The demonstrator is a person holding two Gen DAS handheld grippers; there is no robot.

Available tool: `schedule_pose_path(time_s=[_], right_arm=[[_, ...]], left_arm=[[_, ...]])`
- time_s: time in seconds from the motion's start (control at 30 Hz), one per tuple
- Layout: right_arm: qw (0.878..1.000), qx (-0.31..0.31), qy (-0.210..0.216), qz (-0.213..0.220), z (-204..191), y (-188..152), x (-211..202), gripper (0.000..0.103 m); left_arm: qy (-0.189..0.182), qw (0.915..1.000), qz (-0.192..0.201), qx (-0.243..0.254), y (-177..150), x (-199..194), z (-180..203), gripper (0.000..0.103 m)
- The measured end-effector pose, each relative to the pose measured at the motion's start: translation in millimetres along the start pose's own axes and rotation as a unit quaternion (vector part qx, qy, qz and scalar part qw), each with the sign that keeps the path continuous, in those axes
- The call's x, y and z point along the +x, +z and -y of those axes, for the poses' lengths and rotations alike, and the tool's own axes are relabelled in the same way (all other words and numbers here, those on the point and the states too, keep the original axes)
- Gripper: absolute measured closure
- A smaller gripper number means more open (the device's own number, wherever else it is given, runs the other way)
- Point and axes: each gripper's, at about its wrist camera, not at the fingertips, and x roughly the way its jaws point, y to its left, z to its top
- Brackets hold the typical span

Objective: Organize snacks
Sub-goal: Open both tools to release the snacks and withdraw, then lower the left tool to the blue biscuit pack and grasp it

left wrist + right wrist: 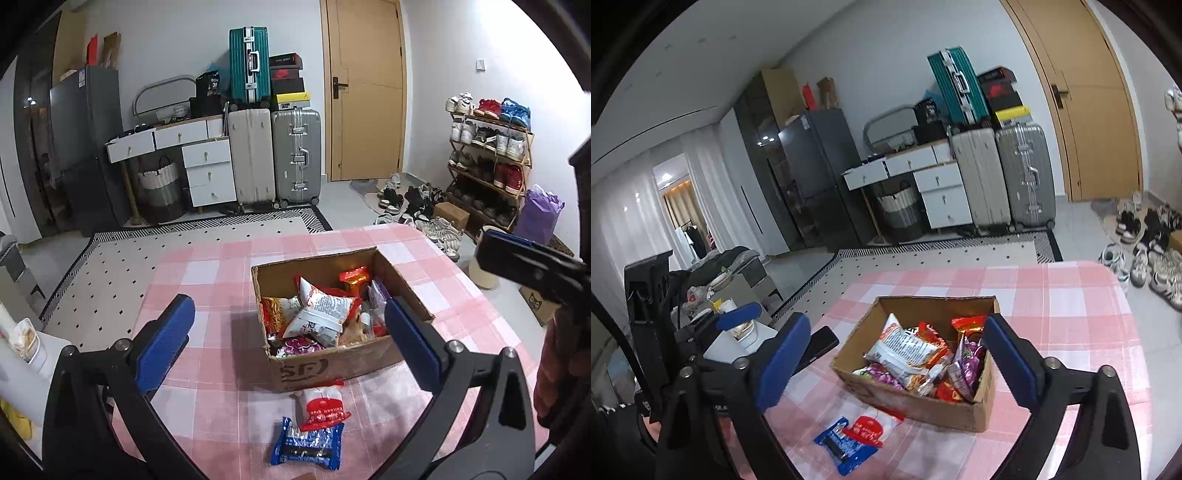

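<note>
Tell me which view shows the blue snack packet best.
The left wrist view: the blue snack packet lies near and almost whole, only its top edge under the red-and-white packet. The right wrist view shows it smaller, at an angle and more covered.

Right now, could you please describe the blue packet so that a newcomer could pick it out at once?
Find the pink checked table and the open cardboard box of snacks on it. Two packets lie on the cloth just outside the box's near wall. The blue packet is the one farther from the box, partly under the red-and-white packet, and the only blue wrapper there.
</note>
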Motion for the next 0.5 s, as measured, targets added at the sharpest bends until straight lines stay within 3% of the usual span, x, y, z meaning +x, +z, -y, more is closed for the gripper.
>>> schedule_pose_path(time_s=[0.23,0.5], right_arm=[[1.000,0.011,-0.001,0.027,-17,-36,-32,0.001],[0.999,0.023,-0.015,0.025,-18,-67,-40,0.001]], left_arm=[[0.008,0.9997,0.016,-0.018,-14,-34,-4,0.000],[0.013,0.9992,0.027,-0.027,-46,-63,-5,0.000]])
